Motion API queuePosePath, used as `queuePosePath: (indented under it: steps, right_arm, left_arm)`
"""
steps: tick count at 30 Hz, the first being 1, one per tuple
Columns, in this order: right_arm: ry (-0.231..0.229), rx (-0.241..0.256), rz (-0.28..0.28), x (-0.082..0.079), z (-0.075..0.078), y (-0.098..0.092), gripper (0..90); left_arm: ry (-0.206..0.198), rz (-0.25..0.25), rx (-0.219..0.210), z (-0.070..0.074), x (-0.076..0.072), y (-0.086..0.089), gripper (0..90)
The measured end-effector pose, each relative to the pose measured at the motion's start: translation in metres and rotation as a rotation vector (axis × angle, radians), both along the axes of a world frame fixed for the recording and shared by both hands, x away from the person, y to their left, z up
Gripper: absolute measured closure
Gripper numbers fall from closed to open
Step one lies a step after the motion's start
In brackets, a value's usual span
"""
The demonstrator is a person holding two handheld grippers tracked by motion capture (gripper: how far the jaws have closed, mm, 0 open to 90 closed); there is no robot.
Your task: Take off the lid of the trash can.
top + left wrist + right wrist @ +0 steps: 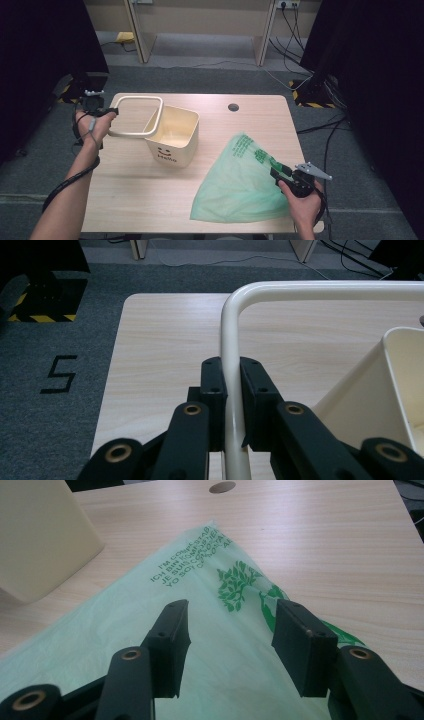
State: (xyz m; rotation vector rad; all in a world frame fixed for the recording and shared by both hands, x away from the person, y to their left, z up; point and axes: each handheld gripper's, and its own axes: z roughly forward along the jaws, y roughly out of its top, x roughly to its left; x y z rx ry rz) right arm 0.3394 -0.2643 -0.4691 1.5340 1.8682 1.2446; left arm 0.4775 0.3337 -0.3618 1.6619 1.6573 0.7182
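Note:
A cream plastic bin with a smiley face stands on the table, left of centre. Its cream rim frame is lifted and leans off the bin's left side. My left gripper is shut on the frame's left bar, which runs between the jaws. A pale green printed bag lies flat at the front right. My right gripper hovers open over the bag's right edge, jaws spread with the bag beneath them.
The wooden table has a round cable hole at the back. Cables trail on the grey carpet at the right. A floor marking "5" lies left of the table.

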Motion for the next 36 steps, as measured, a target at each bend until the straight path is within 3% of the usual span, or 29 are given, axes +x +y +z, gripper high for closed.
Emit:
queuePosePath:
  steps: [36]
  right_arm:
    - [0.003,-0.003,-0.002,0.0,0.0,0.002,48.2]
  left_arm:
    - [0.005,0.045,-0.002,-0.007,-0.01,0.032,81.3]
